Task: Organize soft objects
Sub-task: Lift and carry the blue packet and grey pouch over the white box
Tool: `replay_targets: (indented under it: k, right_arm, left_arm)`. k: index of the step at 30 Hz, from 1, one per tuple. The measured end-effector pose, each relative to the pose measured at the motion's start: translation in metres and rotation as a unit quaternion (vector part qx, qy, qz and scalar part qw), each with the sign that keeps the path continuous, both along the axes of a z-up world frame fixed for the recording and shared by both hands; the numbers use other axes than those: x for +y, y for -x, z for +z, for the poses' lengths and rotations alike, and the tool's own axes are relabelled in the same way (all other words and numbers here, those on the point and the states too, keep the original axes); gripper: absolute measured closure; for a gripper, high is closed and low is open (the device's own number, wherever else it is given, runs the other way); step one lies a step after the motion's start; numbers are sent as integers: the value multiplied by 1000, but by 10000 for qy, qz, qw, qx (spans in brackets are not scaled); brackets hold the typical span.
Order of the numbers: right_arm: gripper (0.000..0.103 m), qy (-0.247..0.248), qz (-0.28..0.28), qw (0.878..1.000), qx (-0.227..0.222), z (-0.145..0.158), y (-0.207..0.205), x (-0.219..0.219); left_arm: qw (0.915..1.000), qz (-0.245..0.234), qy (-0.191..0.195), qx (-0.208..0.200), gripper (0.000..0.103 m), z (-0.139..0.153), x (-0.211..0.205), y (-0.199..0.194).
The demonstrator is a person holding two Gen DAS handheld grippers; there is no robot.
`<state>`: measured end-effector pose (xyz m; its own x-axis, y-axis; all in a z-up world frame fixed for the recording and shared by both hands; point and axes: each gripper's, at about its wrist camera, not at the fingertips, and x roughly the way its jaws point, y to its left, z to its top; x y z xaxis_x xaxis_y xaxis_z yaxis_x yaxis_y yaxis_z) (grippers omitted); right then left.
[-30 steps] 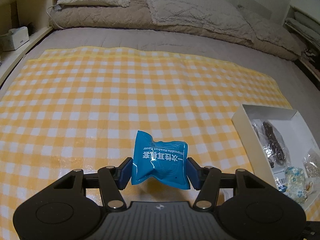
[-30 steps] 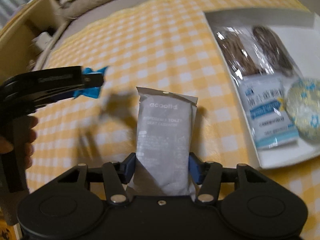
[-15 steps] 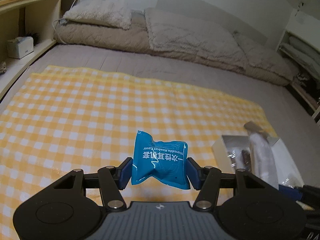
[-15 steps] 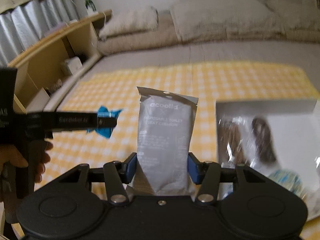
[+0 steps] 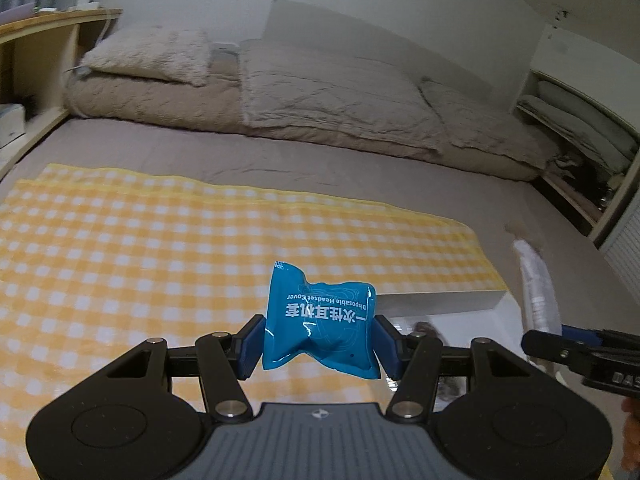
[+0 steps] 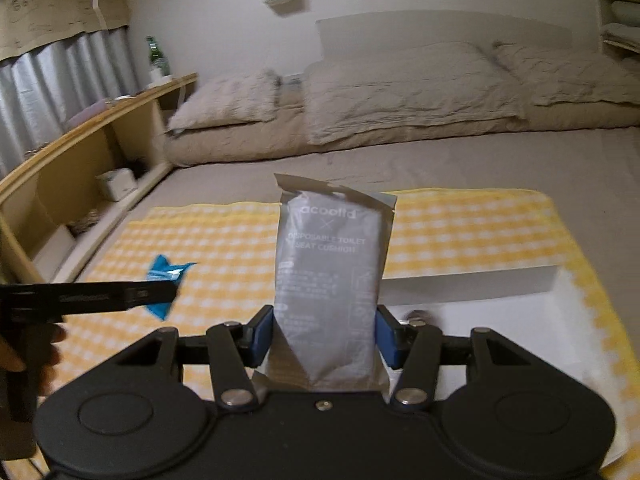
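Observation:
My left gripper (image 5: 320, 344) is shut on a blue packet (image 5: 320, 320) marked "Disposable Headset Cover", held in the air above the yellow checked cloth (image 5: 160, 248). My right gripper (image 6: 325, 338) is shut on a grey pouch (image 6: 328, 272) marked "Disposable Toilet Seat Cushion", held upright above the near edge of the white box (image 6: 472, 278). In the left wrist view the grey pouch (image 5: 538, 292) shows at the right, over the white box (image 5: 440, 302). In the right wrist view the left gripper (image 6: 156, 294) with the blue packet (image 6: 164, 276) shows at the left.
The cloth lies on a grey bed (image 5: 320, 160) with beige pillows and quilts (image 5: 328, 96) at the back. A wooden shelf unit (image 6: 80, 160) runs along the left. Shelves with bedding (image 5: 588, 136) stand at the right. Dark wrapped items (image 5: 428, 326) lie in the box.
Both grippers have lifted and tilted up with their packets held. The views now look across the bed instead of down onto the cloth and box.

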<state>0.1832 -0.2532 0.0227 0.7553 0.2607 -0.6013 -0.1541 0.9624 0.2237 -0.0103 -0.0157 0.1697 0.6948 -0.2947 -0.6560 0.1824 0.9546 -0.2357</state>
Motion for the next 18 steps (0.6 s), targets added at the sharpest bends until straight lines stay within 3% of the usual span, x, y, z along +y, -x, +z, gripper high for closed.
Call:
replay_targets:
  k: [10, 18]
  right_arm:
    - [48, 554, -393, 9961, 557, -39, -27, -62]
    - [46, 834, -412, 9914, 916, -75, -49, -88]
  left_arm:
    - [9986, -498, 184, -15, 45, -6, -50, -14]
    - [9963, -804, 297, 35, 45, -14, -82, -24]
